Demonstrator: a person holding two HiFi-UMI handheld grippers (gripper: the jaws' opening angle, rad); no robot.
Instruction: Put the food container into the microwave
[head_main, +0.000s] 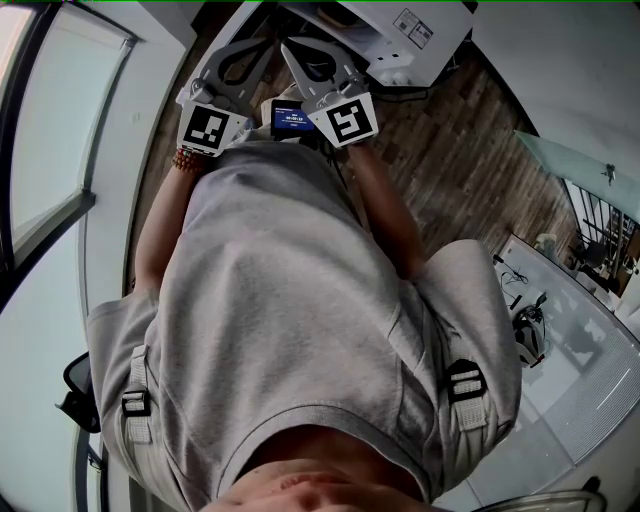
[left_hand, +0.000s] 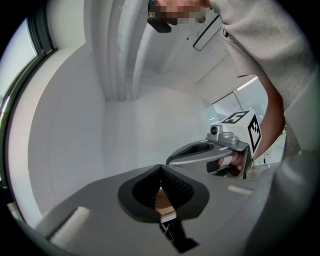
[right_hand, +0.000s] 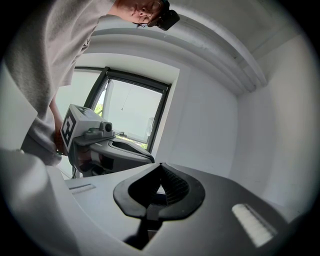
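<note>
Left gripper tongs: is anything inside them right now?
Nothing. The left gripper has its tongs closed tip to tip, empty, aimed at a bare white wall. No food container shows in any view.

Matt plastic left claw (left_hand: 160, 171), wood-plank floor (head_main: 440, 130)

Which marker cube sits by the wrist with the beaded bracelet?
The cube on the left tongs, at the head view's left: the bracelet shows just below it. The cube on the right tongs has none near it.
</note>
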